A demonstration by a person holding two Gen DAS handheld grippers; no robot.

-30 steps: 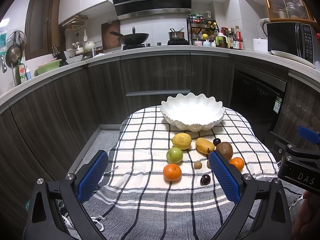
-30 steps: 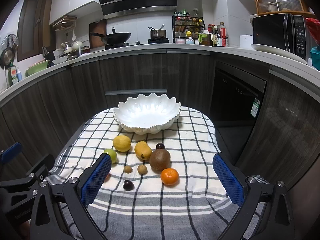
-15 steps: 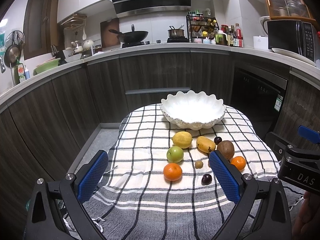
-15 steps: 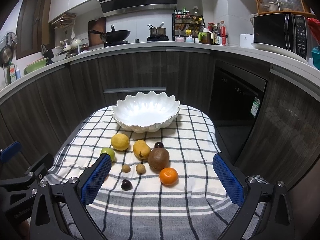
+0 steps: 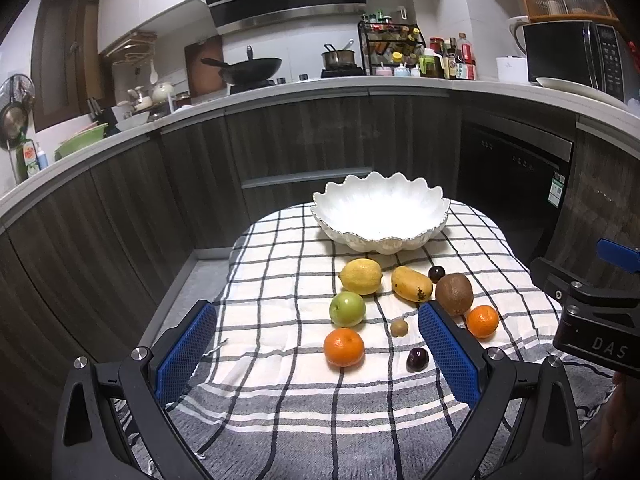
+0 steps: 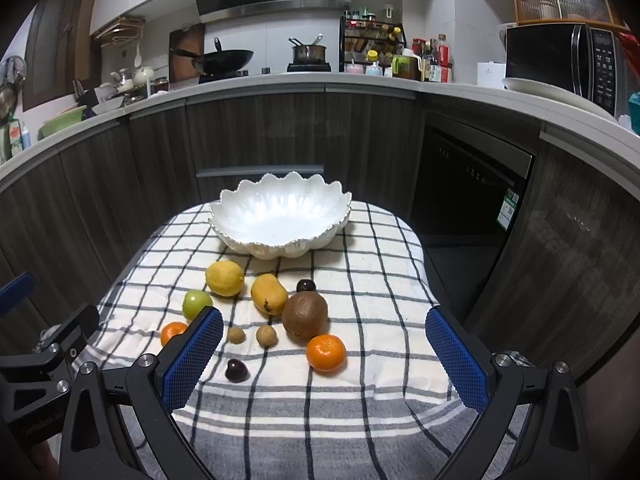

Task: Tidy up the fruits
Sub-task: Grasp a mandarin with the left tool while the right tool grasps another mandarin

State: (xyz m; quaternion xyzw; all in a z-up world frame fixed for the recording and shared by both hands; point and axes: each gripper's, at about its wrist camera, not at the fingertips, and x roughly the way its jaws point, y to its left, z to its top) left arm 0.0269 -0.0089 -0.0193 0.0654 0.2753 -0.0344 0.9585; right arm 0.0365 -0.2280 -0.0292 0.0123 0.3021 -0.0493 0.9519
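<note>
A white scalloped bowl (image 5: 380,212) (image 6: 280,216) stands empty at the far end of a checked cloth. In front of it lie a lemon (image 5: 361,276) (image 6: 225,278), a mango (image 5: 411,283) (image 6: 269,294), a kiwi (image 5: 454,294) (image 6: 305,315), a green apple (image 5: 347,309) (image 6: 196,303), two oranges (image 5: 344,347) (image 6: 326,353), dark plums (image 5: 417,359) (image 6: 237,370) and small brown fruits (image 6: 266,336). My left gripper (image 5: 316,352) is open and empty, above the cloth's near part. My right gripper (image 6: 324,354) is open and empty too.
The checked cloth (image 5: 280,280) covers a small table with dark kitchen cabinets (image 5: 168,184) curving round behind it. A dishwasher (image 6: 472,188) is at the right. The right gripper's body (image 5: 592,320) shows at the left view's right edge.
Both grippers have crept slightly forward toward the fruits. Both stay open and no fruit has moved.
</note>
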